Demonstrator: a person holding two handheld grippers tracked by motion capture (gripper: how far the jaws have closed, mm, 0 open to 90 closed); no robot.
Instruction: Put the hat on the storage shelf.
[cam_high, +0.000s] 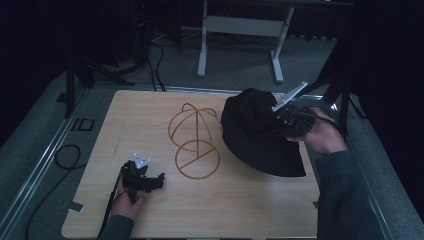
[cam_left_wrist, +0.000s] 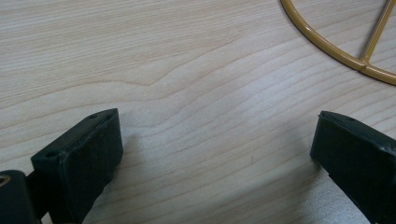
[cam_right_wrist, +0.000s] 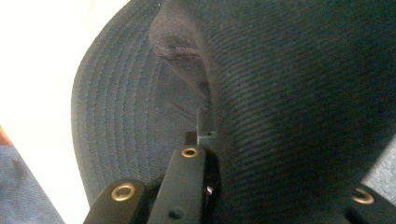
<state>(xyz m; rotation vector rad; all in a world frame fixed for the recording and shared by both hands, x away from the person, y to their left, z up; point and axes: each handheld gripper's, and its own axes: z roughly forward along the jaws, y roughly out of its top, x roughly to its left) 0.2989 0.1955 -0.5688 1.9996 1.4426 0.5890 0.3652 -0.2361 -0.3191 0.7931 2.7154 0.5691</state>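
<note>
A black bucket hat (cam_high: 255, 132) lies on the right side of the wooden table (cam_high: 150, 215). My right gripper (cam_high: 282, 120) is shut on the hat's crown fabric; in the right gripper view the dark cloth (cam_right_wrist: 289, 93) folds between the jaws and the stitched brim (cam_right_wrist: 116, 121) spreads to the left. A gold wire hat stand (cam_high: 195, 140) stands upright at the table's middle, just left of the hat. My left gripper (cam_high: 159, 180) rests low over the table near the front left, open and holding nothing. Its view shows bare wood and part of the stand's base ring (cam_left_wrist: 327, 46).
A white desk frame (cam_high: 240, 30) stands on the floor beyond the table. Black tripod legs (cam_high: 85, 75) and cables (cam_high: 65, 155) lie off the table's left edge. Another dark stand (cam_high: 340, 90) rises at the back right. A metal rail (cam_high: 40, 165) borders the table's left.
</note>
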